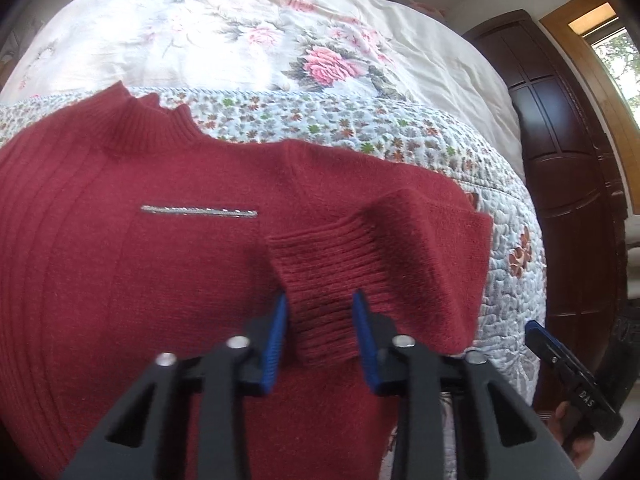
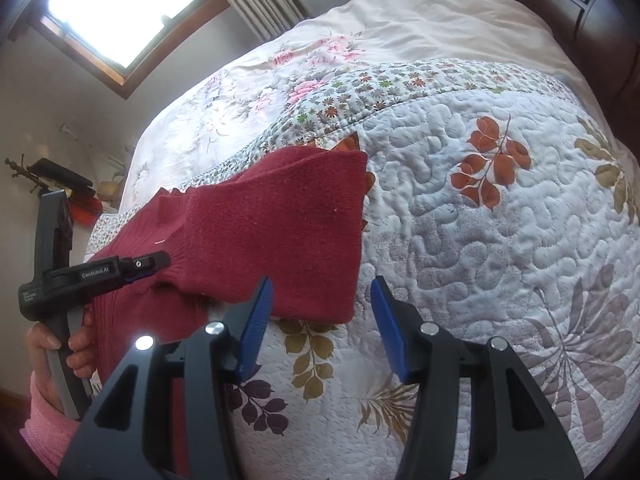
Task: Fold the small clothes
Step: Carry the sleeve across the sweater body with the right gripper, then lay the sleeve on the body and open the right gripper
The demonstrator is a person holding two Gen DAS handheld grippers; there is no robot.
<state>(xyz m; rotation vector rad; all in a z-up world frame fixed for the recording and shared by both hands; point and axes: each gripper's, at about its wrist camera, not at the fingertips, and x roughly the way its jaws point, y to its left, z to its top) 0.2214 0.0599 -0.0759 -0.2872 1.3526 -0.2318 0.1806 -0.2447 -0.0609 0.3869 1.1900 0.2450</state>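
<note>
Red sweater (image 1: 140, 264), one (folded sleeve (image 1: 384, 248)), between two open tools.

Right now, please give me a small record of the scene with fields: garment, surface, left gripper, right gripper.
garment: dark red knitted sweater, lying flat, one sleeve folded across the body
surface: quilted floral bedspread on a bed
left gripper: open, blue fingers on each side of the ribbed sleeve cuff
right gripper: open, holding nothing, at the sweater's edge

Dark red ribbed sweater (image 1: 168, 240); pale quilt (image 2: 500, 240) with rust, olive, purple leaves.
</note>
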